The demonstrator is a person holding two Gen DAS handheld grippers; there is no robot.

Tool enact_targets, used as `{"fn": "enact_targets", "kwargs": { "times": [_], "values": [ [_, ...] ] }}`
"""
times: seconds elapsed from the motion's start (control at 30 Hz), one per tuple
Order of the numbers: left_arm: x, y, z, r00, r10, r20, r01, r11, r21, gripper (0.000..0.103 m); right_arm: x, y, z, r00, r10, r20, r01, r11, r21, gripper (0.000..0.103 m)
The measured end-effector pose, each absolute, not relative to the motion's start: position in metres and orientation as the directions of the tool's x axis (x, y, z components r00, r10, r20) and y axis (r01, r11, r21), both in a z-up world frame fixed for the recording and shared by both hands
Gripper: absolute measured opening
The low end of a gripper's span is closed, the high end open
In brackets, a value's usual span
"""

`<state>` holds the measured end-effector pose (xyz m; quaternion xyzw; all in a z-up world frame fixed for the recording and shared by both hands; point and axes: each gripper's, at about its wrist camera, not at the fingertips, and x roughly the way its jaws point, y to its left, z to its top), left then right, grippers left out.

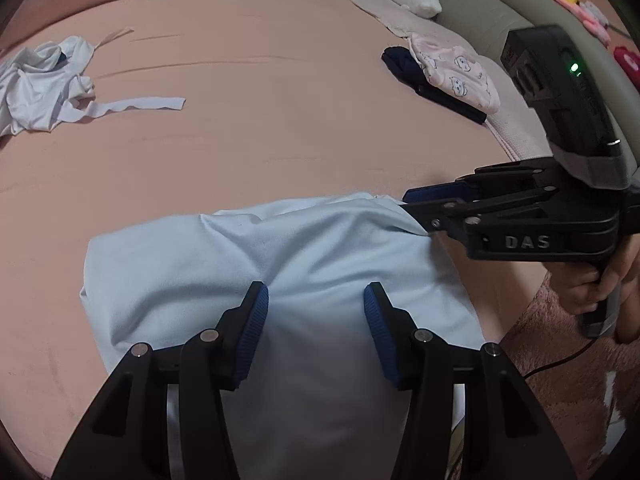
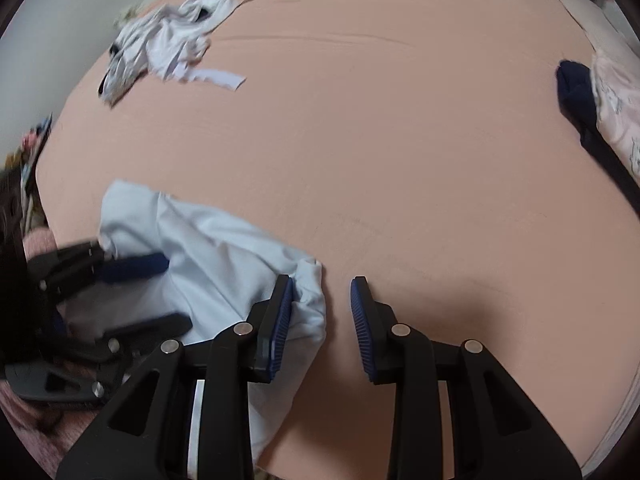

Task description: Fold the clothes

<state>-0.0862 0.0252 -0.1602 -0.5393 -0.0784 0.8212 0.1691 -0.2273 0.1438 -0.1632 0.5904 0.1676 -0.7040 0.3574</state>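
Light blue garment [image 1: 240, 264] sits bunched at the near edge of the pink bed [image 1: 280, 120], and the left gripper [image 1: 316, 304] hovers right over it, jaws spread wide with cloth showing between the pads but neither pad pressing it. Over on the garment's far corner, the right gripper [image 2: 322, 300] has its jaws apart too: the left pad [image 2: 282, 320] touches a puckered fold, the other stands clear over bare sheet, so nothing is clamped. Well apart at the back lie a crumpled white garment [image 1: 44, 84] and a navy and pink pile [image 1: 452, 76].
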Motion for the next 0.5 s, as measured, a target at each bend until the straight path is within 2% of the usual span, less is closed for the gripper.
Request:
{"fn": "enact_targets", "kwargs": {
  "times": [0.3,0.5],
  "values": [
    [-0.087,0.027,-0.160,-0.364,0.357,-0.860,-0.192,-0.932,-0.306,0.053,-0.242,0.115,-0.171,-0.063,-0.235,-0.970,0.720,-0.684,0.119,0.031],
    [-0.085,0.031,-0.163,-0.361,0.353,-0.863,-0.205,-0.933,-0.295,0.053,-0.228,0.124,-0.175,-0.033,-0.140,-0.990,0.817,-0.573,0.054,0.031]
  ]
}}
